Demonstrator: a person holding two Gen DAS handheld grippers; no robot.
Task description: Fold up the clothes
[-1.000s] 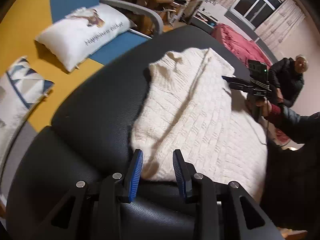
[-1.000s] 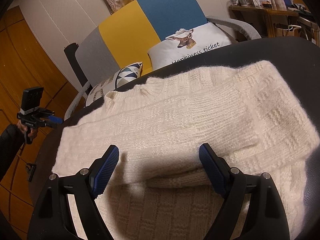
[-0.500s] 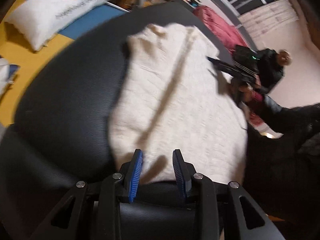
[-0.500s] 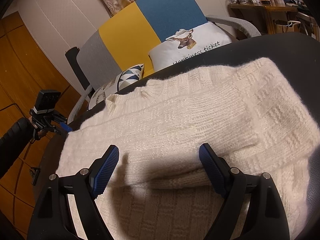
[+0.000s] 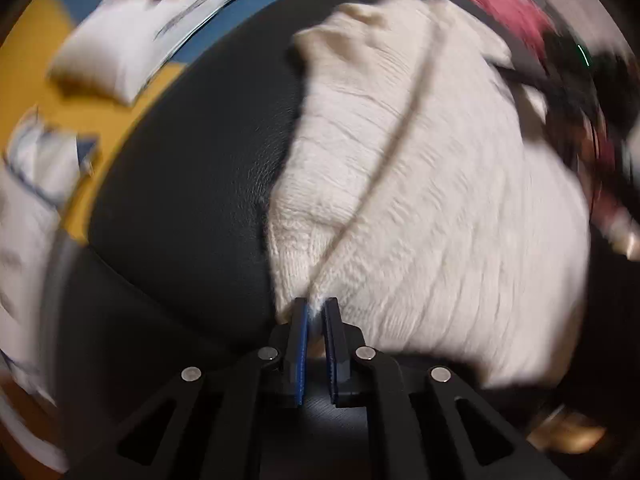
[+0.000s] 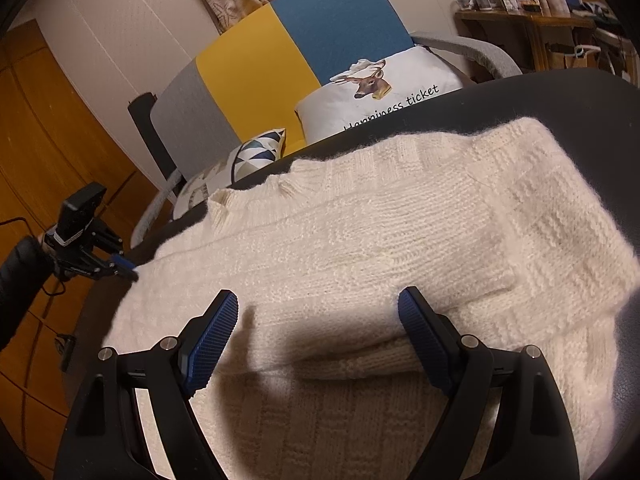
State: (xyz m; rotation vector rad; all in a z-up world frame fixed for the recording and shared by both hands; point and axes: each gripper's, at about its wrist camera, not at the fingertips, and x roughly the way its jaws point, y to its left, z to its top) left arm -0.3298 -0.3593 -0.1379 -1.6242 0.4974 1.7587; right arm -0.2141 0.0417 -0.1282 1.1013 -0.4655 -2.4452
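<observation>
A cream knitted sweater lies spread on a black padded surface, its sleeves folded across the body. My left gripper points steeply down at the sweater's near corner. Its jaws are closing, and a pinch of the knit sits between the blue pads. The right wrist view shows the same sweater with the left gripper at its far left edge. My right gripper is wide open just above the folded sleeve and holds nothing.
Behind the black surface stands a sofa in grey, yellow and blue. On it are a deer-print pillow and a triangle-patterned cushion. A cluttered wooden side table is at the back right. A dark sleeve reaches in from the left.
The left gripper dropped and tilted down onto the sweater's near corner, and its jaws narrowed around the knit. The right gripper stayed still and open.
</observation>
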